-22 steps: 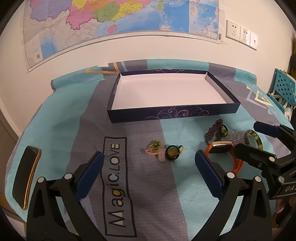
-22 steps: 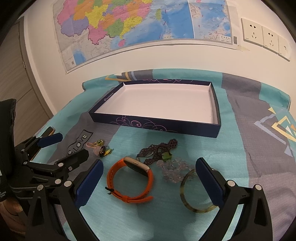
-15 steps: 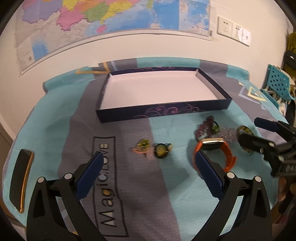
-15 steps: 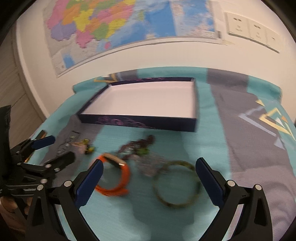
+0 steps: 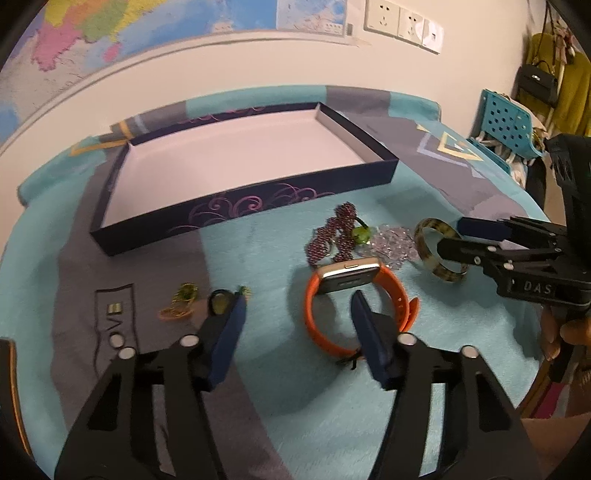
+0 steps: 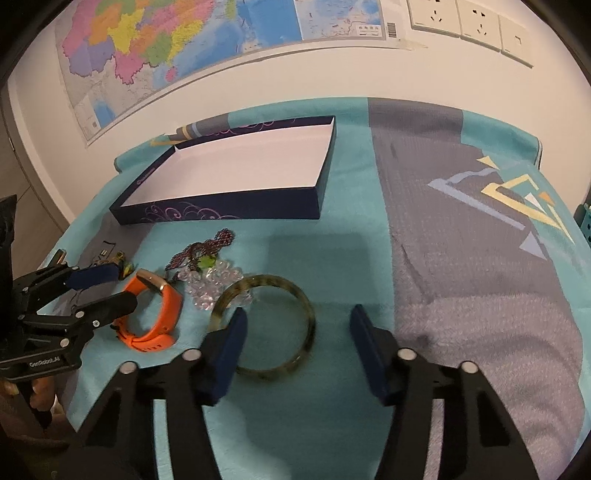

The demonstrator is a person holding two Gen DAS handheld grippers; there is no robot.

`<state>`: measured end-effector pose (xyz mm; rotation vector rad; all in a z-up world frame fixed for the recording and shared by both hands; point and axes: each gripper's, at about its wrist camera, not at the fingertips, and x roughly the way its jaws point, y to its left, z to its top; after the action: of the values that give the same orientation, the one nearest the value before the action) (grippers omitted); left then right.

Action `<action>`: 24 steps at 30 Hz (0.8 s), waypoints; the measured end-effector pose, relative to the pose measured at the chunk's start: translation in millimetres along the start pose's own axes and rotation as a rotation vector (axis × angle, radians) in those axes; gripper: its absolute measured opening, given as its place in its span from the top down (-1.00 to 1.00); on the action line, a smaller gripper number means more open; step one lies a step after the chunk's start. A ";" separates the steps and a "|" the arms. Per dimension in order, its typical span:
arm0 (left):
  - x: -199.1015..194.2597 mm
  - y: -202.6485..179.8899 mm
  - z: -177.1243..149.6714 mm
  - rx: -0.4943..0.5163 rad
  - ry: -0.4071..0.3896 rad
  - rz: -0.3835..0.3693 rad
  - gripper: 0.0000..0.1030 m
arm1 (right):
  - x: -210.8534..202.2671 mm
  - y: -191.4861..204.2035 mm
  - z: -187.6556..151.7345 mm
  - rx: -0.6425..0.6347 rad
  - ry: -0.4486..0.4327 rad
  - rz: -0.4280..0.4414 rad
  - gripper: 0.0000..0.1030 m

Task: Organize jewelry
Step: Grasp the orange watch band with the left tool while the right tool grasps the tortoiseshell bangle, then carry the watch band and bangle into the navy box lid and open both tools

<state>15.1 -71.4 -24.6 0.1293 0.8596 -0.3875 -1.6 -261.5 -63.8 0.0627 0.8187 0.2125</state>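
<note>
An empty dark-blue box tray [image 5: 280,197] [image 6: 236,213] lies at the back of the cloth. In front of it lie an orange watch [image 5: 397,291] [image 6: 168,306], a dark beaded bracelet [image 5: 338,229] [image 6: 214,243], a clear bead bracelet [image 5: 393,242] [image 6: 212,286], a mottled green bangle [image 5: 428,243] [image 6: 303,306] and small green and pink charms [image 5: 184,301]. My left gripper [image 5: 297,306] is open; its right finger reaches over the watch strap. My right gripper [image 6: 295,325] is open; its left finger lies over the bangle's near left rim.
A teal and grey cloth [image 6: 461,221] covers the table. A dark phone [image 5: 7,391] lies at the left edge. A map and wall sockets [image 6: 469,18] hang behind. A teal perforated chair [image 5: 506,125] stands to the right.
Both grippers have moved forward and down toward the jewelry. The left has swung right to the orange watch; the right has closed in on the bangle. Both jaw gaps look narrower.
</note>
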 end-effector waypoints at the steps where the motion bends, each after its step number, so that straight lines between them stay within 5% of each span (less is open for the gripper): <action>1: 3.3 0.4 0.8 -0.002 0.010 -0.009 0.04 | 1.2 0.0 0.9 -0.007 0.002 -0.002 0.11; 7: 13.5 -0.5 2.3 0.011 0.039 -0.049 0.38 | 9.5 4.0 7.1 -0.067 0.019 -0.035 0.56; 10: 15.2 0.0 2.9 0.014 0.050 -0.067 0.75 | 10.7 0.5 9.7 -0.070 0.026 -0.030 0.87; 24: -13.7 37.0 26.5 -0.087 -0.027 -0.122 0.83 | -15.3 -0.2 44.2 -0.080 -0.057 0.052 0.89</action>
<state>40.1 -40.5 1.3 -0.0087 0.8590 -0.4638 20.5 -263.7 -22.7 0.0146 0.7513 0.2908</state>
